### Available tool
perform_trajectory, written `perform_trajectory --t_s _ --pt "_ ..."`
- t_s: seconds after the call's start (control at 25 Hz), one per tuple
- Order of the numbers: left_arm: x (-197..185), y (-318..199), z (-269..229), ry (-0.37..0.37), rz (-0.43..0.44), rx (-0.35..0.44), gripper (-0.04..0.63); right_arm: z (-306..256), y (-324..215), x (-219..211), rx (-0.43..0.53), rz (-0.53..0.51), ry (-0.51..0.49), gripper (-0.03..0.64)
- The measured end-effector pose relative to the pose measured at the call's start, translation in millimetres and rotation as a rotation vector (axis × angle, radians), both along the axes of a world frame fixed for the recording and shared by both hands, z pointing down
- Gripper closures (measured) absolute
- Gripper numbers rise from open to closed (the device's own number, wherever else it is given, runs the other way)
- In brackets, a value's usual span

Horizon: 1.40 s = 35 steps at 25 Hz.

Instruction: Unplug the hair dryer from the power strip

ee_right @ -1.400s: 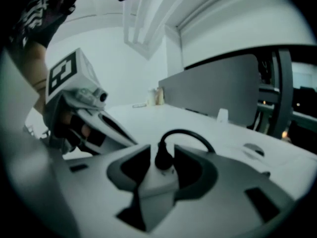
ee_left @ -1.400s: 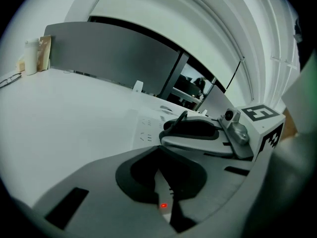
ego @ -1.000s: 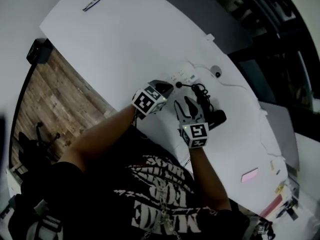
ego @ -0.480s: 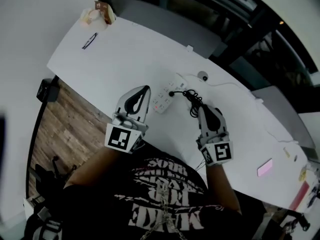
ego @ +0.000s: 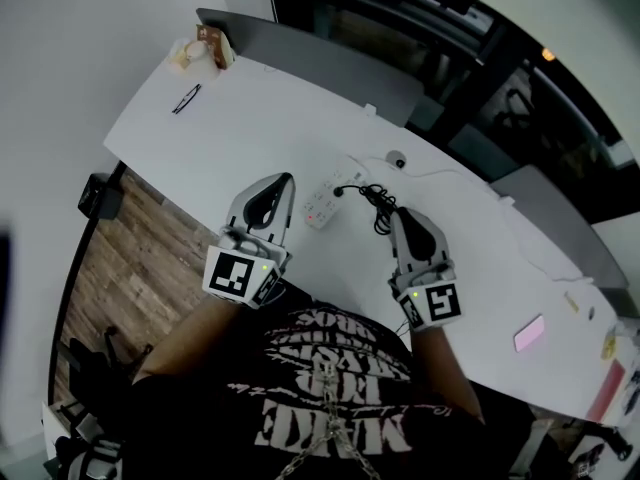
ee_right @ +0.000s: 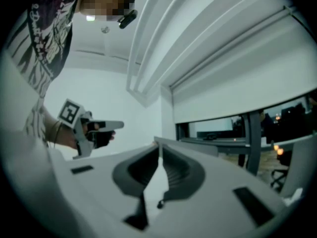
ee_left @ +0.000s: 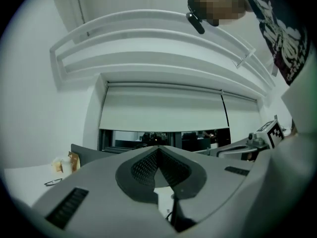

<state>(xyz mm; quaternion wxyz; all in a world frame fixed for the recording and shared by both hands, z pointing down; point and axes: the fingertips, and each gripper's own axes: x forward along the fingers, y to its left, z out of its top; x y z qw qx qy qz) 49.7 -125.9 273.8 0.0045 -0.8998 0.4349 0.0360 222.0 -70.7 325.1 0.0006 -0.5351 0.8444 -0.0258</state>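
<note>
Fingers on my left gripper (ego: 284, 183) and right gripper (ego: 400, 216) are clenched empty, the right's just been closing. Both hover mid-frame, likely staged before reaching the white rectangular power strip (ego: 322, 200).

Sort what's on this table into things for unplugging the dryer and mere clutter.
For the job: power strip, black cord, left gripper, right gripper, both shut and empty.
Lying about: glasses, pink pad, small round white device, packets near the glasses.
</note>
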Motion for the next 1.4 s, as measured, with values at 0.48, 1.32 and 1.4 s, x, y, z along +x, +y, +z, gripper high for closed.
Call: perform_trajectory --t_s 0.48,1.32,1.4 --pt "-2.4 5.9 -2.0 -0.038 -0.018 0.016 0.569 -5.1 -2.0 -7.8 0.01 -0.032 0.004 0.571" --pt "4.6 -33.1 83.6 -0.102 0.104 -0.192 0.569 70.0 -34.1 -42.1 -0.186 -0.003 -0.072 0.572" --pt "12.7 -46.2 122.8 -0.137 0.139 -0.261 0.569 106.7 -49.5 -56.0 -0.249 -0.027 -0.075 0.572"
